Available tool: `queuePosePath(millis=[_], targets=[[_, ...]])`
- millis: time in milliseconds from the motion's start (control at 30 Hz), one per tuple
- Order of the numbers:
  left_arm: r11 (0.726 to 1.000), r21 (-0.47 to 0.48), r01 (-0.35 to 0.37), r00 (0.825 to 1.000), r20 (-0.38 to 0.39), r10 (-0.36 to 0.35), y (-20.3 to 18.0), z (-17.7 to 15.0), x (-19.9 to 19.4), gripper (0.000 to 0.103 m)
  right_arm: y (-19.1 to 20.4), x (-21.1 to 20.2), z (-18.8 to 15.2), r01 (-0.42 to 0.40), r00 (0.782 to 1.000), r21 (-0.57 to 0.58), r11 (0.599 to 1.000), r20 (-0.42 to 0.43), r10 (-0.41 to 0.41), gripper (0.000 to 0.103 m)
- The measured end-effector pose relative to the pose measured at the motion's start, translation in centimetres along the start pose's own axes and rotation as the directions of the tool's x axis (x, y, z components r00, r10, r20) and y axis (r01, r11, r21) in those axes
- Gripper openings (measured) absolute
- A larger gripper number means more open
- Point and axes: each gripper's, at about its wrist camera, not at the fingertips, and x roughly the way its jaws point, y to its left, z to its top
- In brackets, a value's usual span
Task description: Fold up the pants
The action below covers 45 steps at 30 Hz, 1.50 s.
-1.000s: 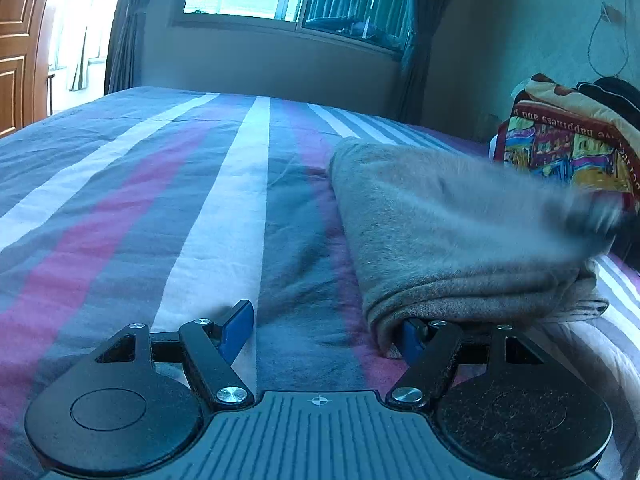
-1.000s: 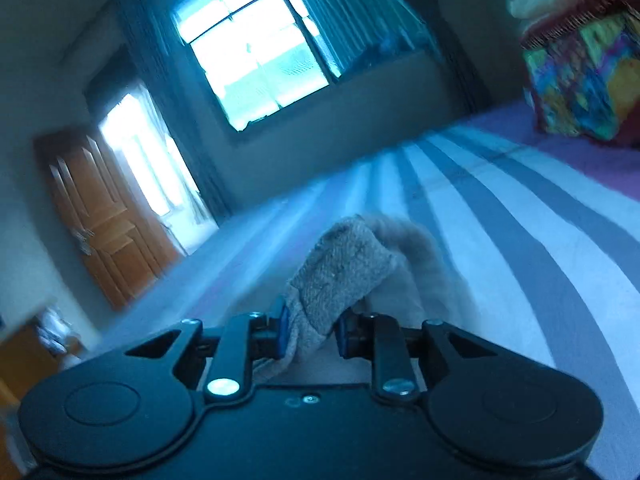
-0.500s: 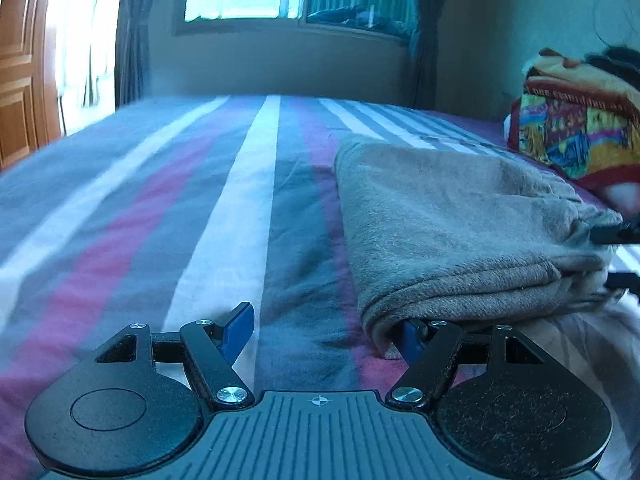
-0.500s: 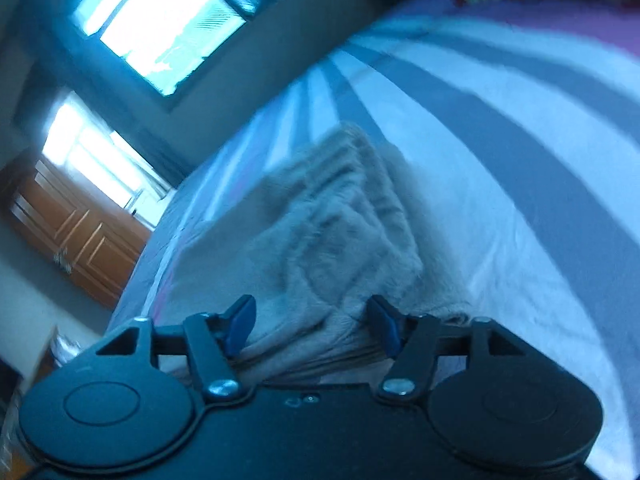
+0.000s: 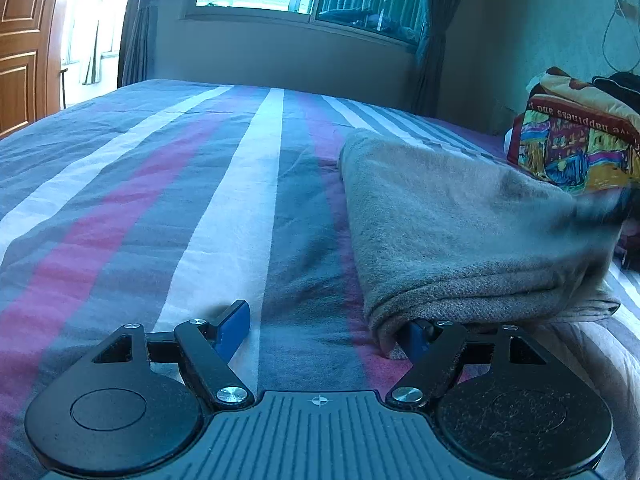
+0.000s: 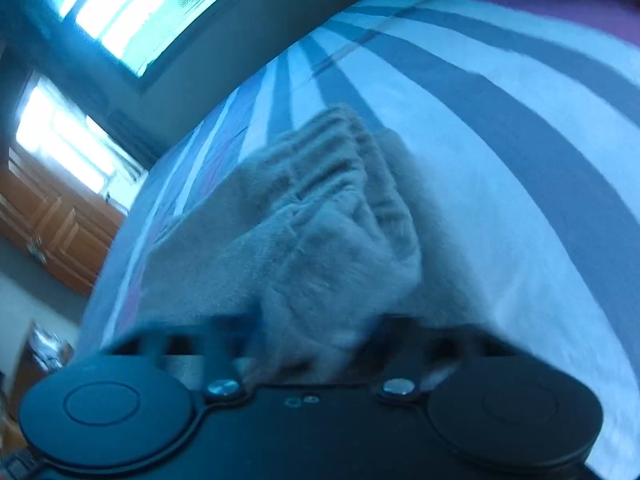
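The grey pants (image 5: 460,224) lie folded in a thick stack on the striped bed. My left gripper (image 5: 324,328) is open and low on the bed at the stack's near left corner; its right finger sits under the fold edge, its left finger (image 5: 234,324) on bare sheet. In the right wrist view the pants' gathered waistband (image 6: 328,216) fills the middle. My right gripper (image 6: 308,336) is blurred, its jaws wide apart with the cloth between and over them. It shows as a dark blur at the stack's far right in the left wrist view (image 5: 600,208).
The striped bedsheet (image 5: 160,184) spreads wide to the left of the pants. A colourful folded blanket (image 5: 572,148) lies at the right by the wall. A window and curtains are behind the bed, a wooden door (image 5: 20,40) at the far left.
My right gripper let go of the waistband and opened wide, then kept moving over the stack's right end. My left gripper stayed open at the near corner.
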Motion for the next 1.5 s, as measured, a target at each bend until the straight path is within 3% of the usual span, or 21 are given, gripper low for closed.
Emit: queuePosePath(millis=[67, 133, 200, 267, 333, 367, 500, 633, 700, 733, 767, 867, 967, 1033, 1200, 1267, 1367, 1500], targets=[[1.000, 0.015, -0.011, 1.000, 0.007, 0.011, -0.4, -0.1, -0.1, 0.078, 1.8, -2.2, 0.8, -0.104, 0.988, -0.075, 0.992, 0.104, 0.111, 0.032], [1.000, 0.022, -0.011, 1.000, 0.011, 0.011, -0.5, -0.1, -0.1, 0.079, 3.5, -4.4, 1.1, -0.187, 0.962, -0.150, 0.971, 0.174, 0.212, 0.032], [1.000, 0.019, -0.007, 1.000, 0.010, 0.007, -0.4, -0.1, -0.1, 0.079, 3.7, -5.5, 0.9, -0.224, 0.943, -0.172, 0.959, 0.212, 0.259, 0.032], [1.000, 0.017, -0.004, 1.000, 0.005, 0.004, -0.3, -0.1, 0.0, 0.080, 1.9, -4.8, 0.4, -0.182, 0.959, -0.114, 0.977, 0.198, 0.202, 0.032], [1.000, 0.031, -0.005, 1.000, 0.002, 0.005, -0.6, 0.0, 0.1, 0.081, -1.3, -1.8, -0.6, -0.021, 0.995, -0.020, 1.000, 0.092, 0.023, 0.031], [0.999, 0.031, -0.007, 1.000, 0.000, 0.007, -0.6, 0.0, 0.1, 0.081, -3.1, -0.3, -1.1, 0.024, 1.000, 0.052, 0.998, 0.017, -0.025, 0.031], [1.000, 0.018, -0.004, 1.000, -0.001, 0.004, -0.5, -0.1, 0.1, 0.081, -2.5, -0.5, -1.5, 0.008, 0.999, 0.020, 1.000, 0.048, -0.009, 0.031], [1.000, 0.023, -0.007, 1.000, -0.001, 0.007, -0.6, -0.1, 0.1, 0.081, -1.1, -2.5, -1.7, -0.067, 0.988, -0.059, 0.996, 0.136, 0.075, 0.031], [0.999, 0.039, -0.009, 1.000, -0.007, 0.009, -0.9, 0.0, 0.2, 0.083, -2.0, -0.9, -1.9, 0.013, 0.997, -0.058, 0.998, 0.077, -0.008, 0.030], [0.999, 0.043, -0.013, 1.000, -0.011, 0.014, -1.0, 0.0, 0.2, 0.083, -3.5, 0.4, -2.0, 0.028, 0.999, 0.008, 1.000, 0.022, -0.028, 0.029], [0.999, 0.039, -0.015, 1.000, -0.012, 0.015, -1.0, 0.0, 0.2, 0.083, -4.4, 0.7, -2.1, 0.010, 1.000, 0.056, 0.998, 0.026, -0.011, 0.029], [0.999, 0.035, -0.019, 1.000, -0.012, 0.019, -1.0, 0.0, 0.2, 0.083, -2.8, 0.1, -1.9, 0.030, 0.999, -0.008, 1.000, 0.037, -0.030, 0.033], [0.999, 0.042, -0.022, 1.000, -0.007, 0.022, -1.1, -0.1, 0.2, 0.083, -2.7, -1.0, -2.0, -0.022, 0.997, 0.008, 1.000, 0.080, 0.022, 0.035], [0.999, 0.050, -0.023, 1.000, -0.007, 0.023, -1.2, -0.1, 0.2, 0.083, -3.2, 0.5, -1.8, 0.047, 0.998, -0.029, 0.998, 0.036, -0.046, 0.032], [0.999, 0.037, -0.015, 1.000, -0.003, 0.016, -1.1, -0.2, 0.1, 0.083, -2.6, -1.3, -1.5, 0.030, 0.996, -0.030, 0.999, 0.086, -0.027, 0.035], [0.999, 0.043, -0.015, 1.000, -0.004, 0.016, -1.1, -0.2, 0.1, 0.083, -3.3, 0.0, -1.4, 0.062, 0.998, -0.028, 0.998, 0.033, -0.061, 0.033], [0.999, 0.033, -0.012, 1.000, -0.003, 0.012, -1.0, -0.2, 0.1, 0.083, -4.3, 0.3, -0.8, 0.024, 0.999, 0.049, 0.999, 0.022, -0.025, 0.036], [0.999, 0.034, -0.012, 1.000, -0.002, 0.012, -1.0, -0.3, 0.0, 0.083, -4.3, 0.1, -1.3, 0.028, 1.000, 0.014, 1.000, 0.004, -0.028, 0.036]])
